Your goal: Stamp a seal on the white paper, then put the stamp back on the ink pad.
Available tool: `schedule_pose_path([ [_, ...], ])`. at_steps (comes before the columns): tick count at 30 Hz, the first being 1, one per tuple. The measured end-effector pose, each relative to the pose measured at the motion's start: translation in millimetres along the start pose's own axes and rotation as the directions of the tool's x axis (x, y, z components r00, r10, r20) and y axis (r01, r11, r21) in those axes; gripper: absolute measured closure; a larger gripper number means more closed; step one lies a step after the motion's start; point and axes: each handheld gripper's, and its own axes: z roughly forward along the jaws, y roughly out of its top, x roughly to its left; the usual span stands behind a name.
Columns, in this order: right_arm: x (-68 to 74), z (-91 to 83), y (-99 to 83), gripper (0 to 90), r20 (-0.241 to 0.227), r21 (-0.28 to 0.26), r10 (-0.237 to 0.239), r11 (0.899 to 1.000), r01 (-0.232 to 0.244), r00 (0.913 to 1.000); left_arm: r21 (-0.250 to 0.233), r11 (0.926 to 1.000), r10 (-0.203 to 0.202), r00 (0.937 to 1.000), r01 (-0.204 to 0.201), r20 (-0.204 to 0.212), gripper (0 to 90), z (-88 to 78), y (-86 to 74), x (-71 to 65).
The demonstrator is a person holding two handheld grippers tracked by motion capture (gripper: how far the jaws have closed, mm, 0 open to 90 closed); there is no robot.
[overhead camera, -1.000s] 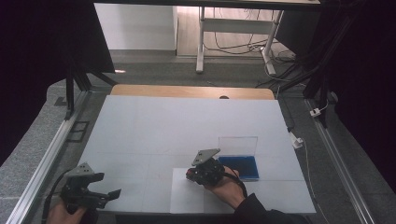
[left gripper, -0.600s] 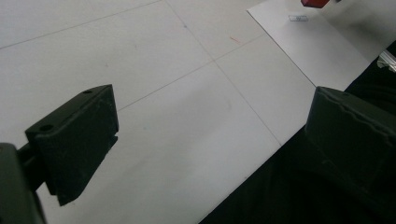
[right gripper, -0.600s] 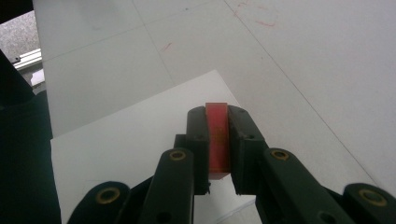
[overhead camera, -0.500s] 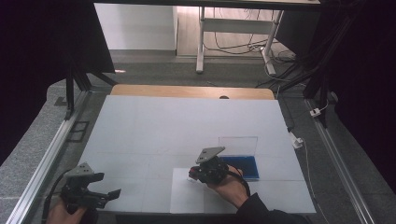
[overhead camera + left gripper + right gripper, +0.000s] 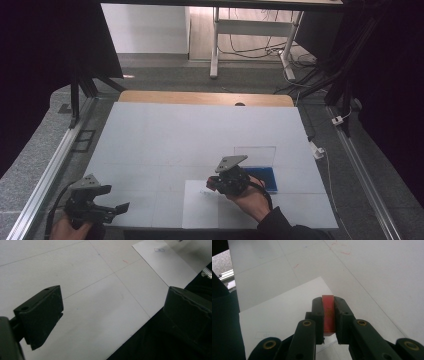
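One small red block [image 5: 328, 315] pinched flat-sided in my right gripper [image 5: 328, 305]: light, rigid, smooth, grip mid-face; left gripper [image 5: 112, 312] spread, empty.

My right gripper [image 5: 328, 315] hides most of the red block [image 5: 328, 312]. I can't read the tiny box printed on the white paper [image 5: 165, 263] by the block.

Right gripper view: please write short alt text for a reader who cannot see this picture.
The right gripper is shut on a small red block, clamped upright between its two black jaws. Under it lies a white sheet of paper on a pale grey table with thin lines and faint red marks.
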Motion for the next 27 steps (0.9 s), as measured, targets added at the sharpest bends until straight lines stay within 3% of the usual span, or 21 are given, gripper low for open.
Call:
schedule_pose_path([
  [15,-15.9,-19.6,-9.3,79.2,0.056,-0.005,0.049,0.999,-0.049,0.9972,-0.003,1.0000,0.001,1.0000,-0.001,0.001,3.0,-0.2,-0.1,-0.1],
  [27,-35.5,-39.6,-24.5,79.2,0.128,-0.001,0.107,0.994,-0.108,0.9860,-0.002,1.0000,0.000,1.0000,0.000,0.001,3.0,-0.1,0.0,0.0],
])
